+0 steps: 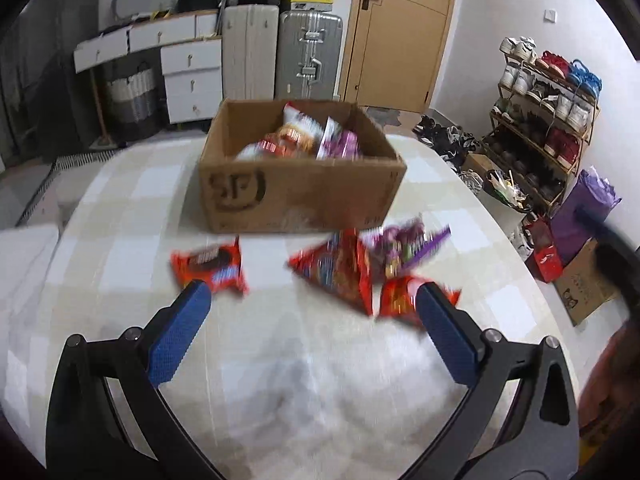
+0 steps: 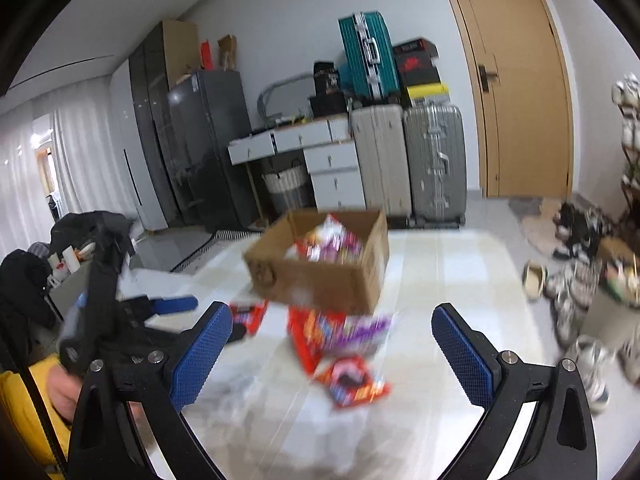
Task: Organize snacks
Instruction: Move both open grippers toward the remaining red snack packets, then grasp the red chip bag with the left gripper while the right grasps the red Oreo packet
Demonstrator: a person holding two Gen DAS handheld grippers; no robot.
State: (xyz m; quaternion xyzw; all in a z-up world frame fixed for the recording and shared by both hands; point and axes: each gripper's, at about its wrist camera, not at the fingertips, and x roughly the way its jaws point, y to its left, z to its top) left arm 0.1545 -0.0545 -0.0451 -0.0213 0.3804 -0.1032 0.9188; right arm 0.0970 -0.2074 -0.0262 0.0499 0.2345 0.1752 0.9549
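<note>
Left wrist view shows the left tool (image 1: 310,300) wide open and empty, like the right tool (image 2: 332,322), so lower it squarely over 1 red packet (image 1: 210,268) before closing, then carry it to the box (image 1: 300,196).

Brown box (image 1: 300,196) with dark printed mark; red packets (image 1: 210,270) and purple packet (image 1: 404,246) on pale cream-and-white checked cloth (image 1: 132,216); blue textured pads (image 1: 180,332) on black grippers; teal suitcase (image 2: 366,54); tan door (image 1: 400,28)

A cardboard box (image 1: 304,188) holding snack packets (image 1: 304,136) sits on the bed (image 1: 280,360), loose packets (image 1: 340,272) lying before it.
</note>
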